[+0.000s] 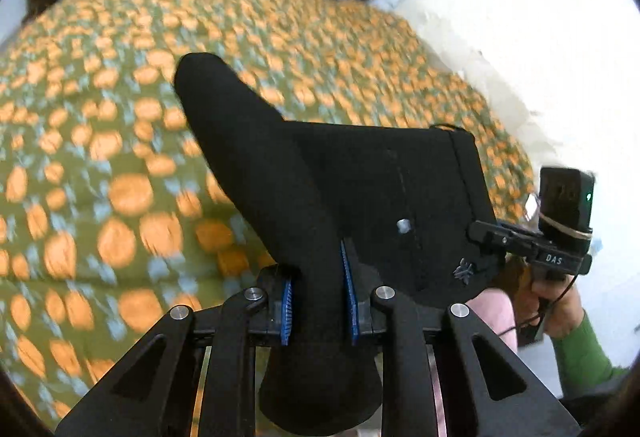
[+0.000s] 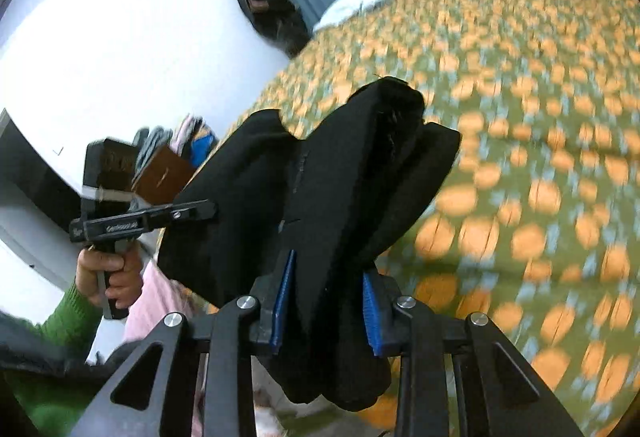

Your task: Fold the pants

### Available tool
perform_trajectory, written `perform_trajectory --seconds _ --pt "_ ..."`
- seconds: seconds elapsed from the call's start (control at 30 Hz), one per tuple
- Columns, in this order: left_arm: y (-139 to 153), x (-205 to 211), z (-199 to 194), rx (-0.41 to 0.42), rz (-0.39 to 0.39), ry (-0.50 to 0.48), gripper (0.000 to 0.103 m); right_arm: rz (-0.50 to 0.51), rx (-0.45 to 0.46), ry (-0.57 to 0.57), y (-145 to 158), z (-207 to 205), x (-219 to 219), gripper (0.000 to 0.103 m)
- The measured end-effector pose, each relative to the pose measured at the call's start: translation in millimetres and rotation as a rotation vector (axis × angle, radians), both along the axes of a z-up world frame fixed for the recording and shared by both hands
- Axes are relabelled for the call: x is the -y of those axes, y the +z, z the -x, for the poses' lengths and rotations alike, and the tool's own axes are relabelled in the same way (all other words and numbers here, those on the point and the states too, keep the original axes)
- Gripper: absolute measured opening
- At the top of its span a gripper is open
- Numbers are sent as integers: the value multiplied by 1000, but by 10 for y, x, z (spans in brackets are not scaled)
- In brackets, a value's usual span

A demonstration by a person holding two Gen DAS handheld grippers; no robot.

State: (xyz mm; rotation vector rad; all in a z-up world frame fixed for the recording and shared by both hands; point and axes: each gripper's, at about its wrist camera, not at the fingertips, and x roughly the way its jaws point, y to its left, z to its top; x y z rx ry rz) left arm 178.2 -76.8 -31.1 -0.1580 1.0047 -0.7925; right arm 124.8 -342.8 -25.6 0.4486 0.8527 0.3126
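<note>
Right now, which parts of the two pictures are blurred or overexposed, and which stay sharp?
Left wrist view: the orange-patterned bedspread is smeared by motion, the white wall at right is blown out, while the left gripper and black pants are sharp. Right wrist view: the same blur on the bedspread, glare on the wall at left, right gripper crisp.

Both wrist views look closely along their tongs, sharing the bedspread [image 1: 120, 97].
</note>
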Motion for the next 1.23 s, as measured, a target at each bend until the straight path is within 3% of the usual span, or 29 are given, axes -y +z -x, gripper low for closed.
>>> perform_trajectory --seconds 0.03,0.07,0.1,0.13,0.17,0.2,0.23,0.27,0.3,0.4,0.5,0.57,0.63,0.7,0.8,1.23 --pt "-51 8 -66 17 -16 9 25 -3 -12 -23 -77 -98 107 33" --pt "-170 47 -152 44 -92 35 33 21 -45 -57 -187 -173 193 35" --pt "-255 72 -183 52 -152 58 43 69 -89 -105 -292 -206 258 48" --pt "-382 93 -200 61 -255 98 44 165 -141 -173 -387 -212 315 61" --pt "-487 77 -160 79 -349 133 44 234 -160 -205 -421 -167 330 63" --pt "-524 47 -90 95 -381 143 50 285 -163 -230 -410 -63 320 64" --pt "-536 -10 42 117 -384 144 57 313 -153 -251 -373 34 282 73" --pt "-520 -51 178 141 -383 148 75 343 -139 -273 -323 152 234 83" --pt "-487 -73 303 173 -392 159 87 378 -119 -294 -256 274 163 102" --pt "-335 -104 659 327 -442 225 96 496 -29 -333 -72 675 -213 103" --pt "-247 -47 844 351 -485 255 98 514 -19 -336 -4 837 -526 103" --pt "-182 -46 968 387 -513 358 98 520 -39 -334 -21 945 -713 103" --pt "-167 -111 1022 351 -517 402 98 514 -69 -336 -71 1028 -837 103" --pt "-213 -19 981 299 -550 336 98 498 -85 -340 -101 1059 -920 103" --pt "-284 80 1006 301 -612 273 98 495 -91 -329 -113 1094 -993 103" --pt "-287 89 1137 270 -556 279 100 508 -80 -308 -78 1015 -1082 103"
